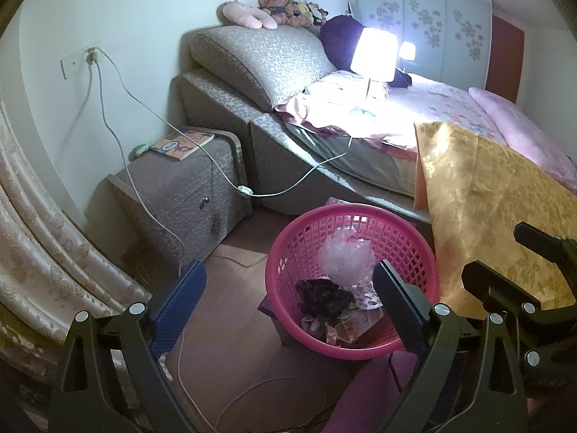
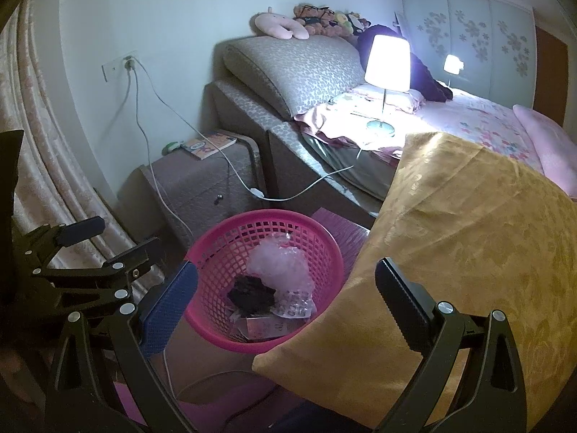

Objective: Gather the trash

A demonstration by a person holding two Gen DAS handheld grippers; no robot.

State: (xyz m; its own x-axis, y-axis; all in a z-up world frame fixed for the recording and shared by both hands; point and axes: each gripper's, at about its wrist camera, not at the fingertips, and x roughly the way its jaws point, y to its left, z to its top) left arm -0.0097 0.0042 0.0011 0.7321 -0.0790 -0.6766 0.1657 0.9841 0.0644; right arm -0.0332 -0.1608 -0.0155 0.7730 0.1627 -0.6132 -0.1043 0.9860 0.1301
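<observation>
The pink mesh basket (image 1: pixel 351 274) stood on the floor beside the bed; inside lay a bubble-wrap wad (image 1: pixel 344 259), judged light, soft and crushable, best pinched at its bulge. Left gripper (image 1: pixel 288 303) and right gripper (image 2: pixel 288 303) were both spread, empty.

Glossy pink plastic lattice basket (image 1: pixel 351 278), crinkly clear bubble wrap (image 1: pixel 344 258) inside. Shiny gold brocade cloth (image 1: pixel 497 209) at 3 o'clock. Matt wood floor (image 1: pixel 230 324).

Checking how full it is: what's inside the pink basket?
The pink basket holds crumpled bubble wrap, a dark crumpled wrapper and paper scraps. Whatever lies beneath them is covered.
</observation>
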